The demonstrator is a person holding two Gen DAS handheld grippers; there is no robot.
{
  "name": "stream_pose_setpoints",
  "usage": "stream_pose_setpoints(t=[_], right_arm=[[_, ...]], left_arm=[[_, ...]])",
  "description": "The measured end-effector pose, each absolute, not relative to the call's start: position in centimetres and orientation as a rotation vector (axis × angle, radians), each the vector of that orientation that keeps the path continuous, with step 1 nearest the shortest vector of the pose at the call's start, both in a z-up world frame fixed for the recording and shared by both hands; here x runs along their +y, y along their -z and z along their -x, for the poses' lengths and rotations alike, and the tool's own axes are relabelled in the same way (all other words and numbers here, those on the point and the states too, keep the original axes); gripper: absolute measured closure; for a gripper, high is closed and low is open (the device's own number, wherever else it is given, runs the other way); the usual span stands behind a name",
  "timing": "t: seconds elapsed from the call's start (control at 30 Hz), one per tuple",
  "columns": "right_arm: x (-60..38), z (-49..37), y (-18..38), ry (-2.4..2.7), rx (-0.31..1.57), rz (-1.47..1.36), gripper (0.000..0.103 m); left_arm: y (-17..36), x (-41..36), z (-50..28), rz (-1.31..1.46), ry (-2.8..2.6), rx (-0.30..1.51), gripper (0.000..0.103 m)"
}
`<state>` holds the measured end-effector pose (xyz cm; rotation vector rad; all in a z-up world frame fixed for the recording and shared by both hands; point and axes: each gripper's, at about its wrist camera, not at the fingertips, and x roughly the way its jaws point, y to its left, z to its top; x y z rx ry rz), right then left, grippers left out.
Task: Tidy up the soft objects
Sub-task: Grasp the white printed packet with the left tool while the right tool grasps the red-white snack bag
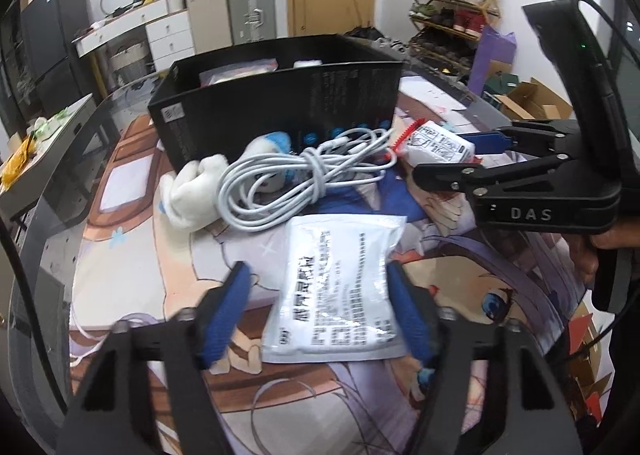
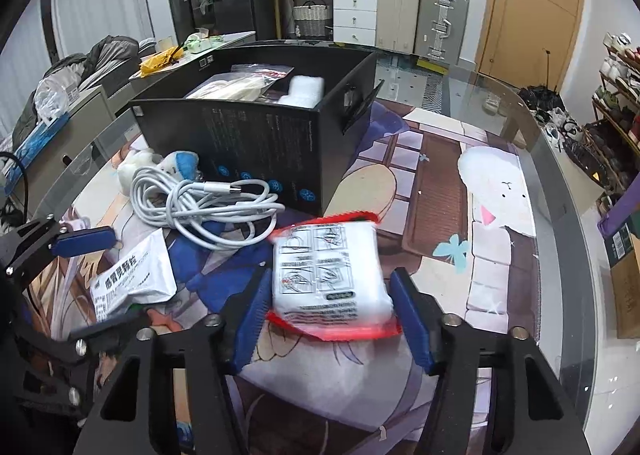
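A white silver-edged sachet (image 1: 336, 287) lies on the printed mat between the spread fingers of my left gripper (image 1: 318, 307), which is open around it. A red-edged white packet (image 2: 330, 275) lies between the fingers of my right gripper (image 2: 328, 311), also open; whether the pads touch it is unclear. The packet (image 1: 436, 143) and right gripper (image 1: 460, 153) show in the left wrist view, the sachet (image 2: 132, 281) in the right wrist view. A coiled white cable (image 1: 296, 175) lies over a white and blue plush toy (image 1: 200, 183). A black box (image 1: 280, 103) holds soft white items.
The glass table's curved edge (image 2: 560, 183) runs on the right. The plush toy (image 2: 176, 165) and cable (image 2: 200, 203) sit against the black box (image 2: 272, 135). A side desk with clutter (image 2: 180, 51) stands behind. Suitcases, drawers and a shoe rack (image 1: 452, 15) line the room.
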<state>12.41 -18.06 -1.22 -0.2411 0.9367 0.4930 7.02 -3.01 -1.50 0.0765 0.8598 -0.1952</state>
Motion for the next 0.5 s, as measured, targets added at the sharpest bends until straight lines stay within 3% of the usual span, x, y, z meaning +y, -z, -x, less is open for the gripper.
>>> stream_pose_setpoints(t=[0.07, 0.17, 0.5], right_arm=[[-18.0, -12.2, 1.1, -0.5, 0.934, 0.257, 0.047], [-18.1, -11.9, 1.1, -0.519, 0.933, 0.273, 0.05], [-18.4, -11.1, 0.8, -0.566, 0.925, 0.288, 0.053]], left_arm=[[1.4, -3.2, -6.9, -0.082, 0.215, 0.855, 0.057], [1.3, -3.2, -6.8, -0.085, 0.225, 0.852, 0.063], [0.8, -2.6, -6.7, -0.05, 0.241, 0.841, 0.072]])
